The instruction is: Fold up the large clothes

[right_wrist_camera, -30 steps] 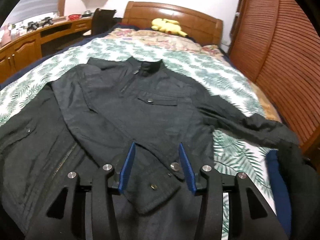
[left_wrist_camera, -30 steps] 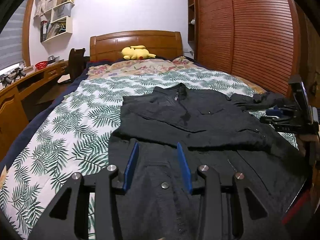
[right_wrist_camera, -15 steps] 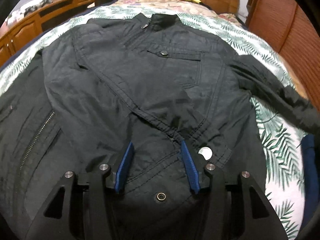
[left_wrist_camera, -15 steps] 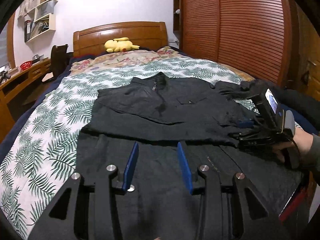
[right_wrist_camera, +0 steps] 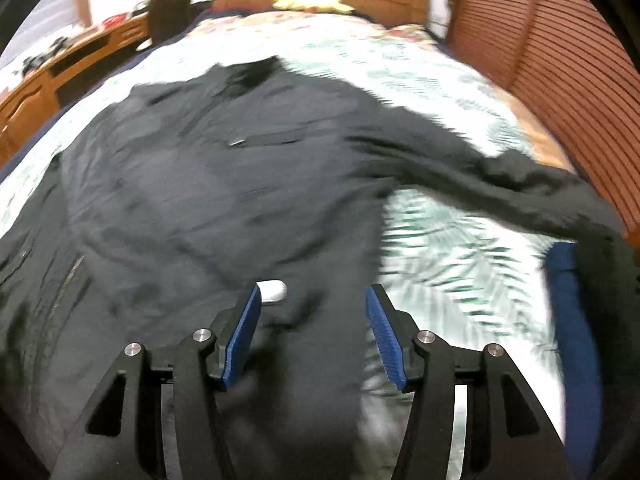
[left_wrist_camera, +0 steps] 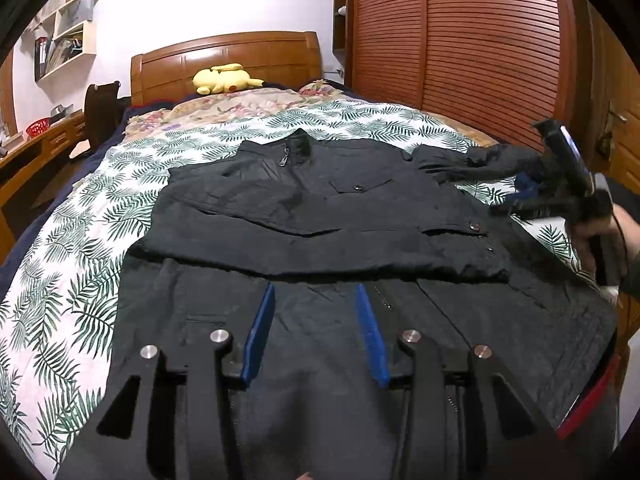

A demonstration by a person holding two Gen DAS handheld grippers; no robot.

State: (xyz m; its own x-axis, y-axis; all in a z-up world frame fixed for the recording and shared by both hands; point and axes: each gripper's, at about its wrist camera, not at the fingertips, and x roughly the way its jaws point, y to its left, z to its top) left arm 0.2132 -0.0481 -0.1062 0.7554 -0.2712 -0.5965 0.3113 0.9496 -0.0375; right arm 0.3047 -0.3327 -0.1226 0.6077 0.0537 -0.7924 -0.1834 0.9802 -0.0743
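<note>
A big black jacket (left_wrist_camera: pixel 320 208) lies flat on the bed (left_wrist_camera: pixel 80 264), on a sheet with green leaves. Its collar points to the wooden headboard (left_wrist_camera: pixel 224 60). 1 side is already folded across the chest. 1 sleeve (right_wrist_camera: pixel 500 184) lies out to the side, toward the brown wardrobe (left_wrist_camera: pixel 460 40).

The left gripper (left_wrist_camera: pixel 316 312) hangs over the lower part of the jacket. Its 2 blue pads are apart and nothing is between them. The right gripper (right_wrist_camera: pixel 314 312) is over the jacket's edge, next to the sleeve. Its jaws have just been opening, and they are spread with only cloth under them, not pinched. A person's hand (left_wrist_camera: pixel 608 236) holds it.

Here is what could go wrong. The right wrist view is very blurry, so that hand is moving fast. A fast grab could miss the sleeve, or catch 2 layers and pull the neat fold apart. The cloth looks thin and slippery, so a small pinch may slide off. A white button (right_wrist_camera: pixel 274 290) sits near 1 pad, and a pad that lands on it may not hold well. The sleeve is close to the bed's edge, so a bad tug could drag it off.
</note>
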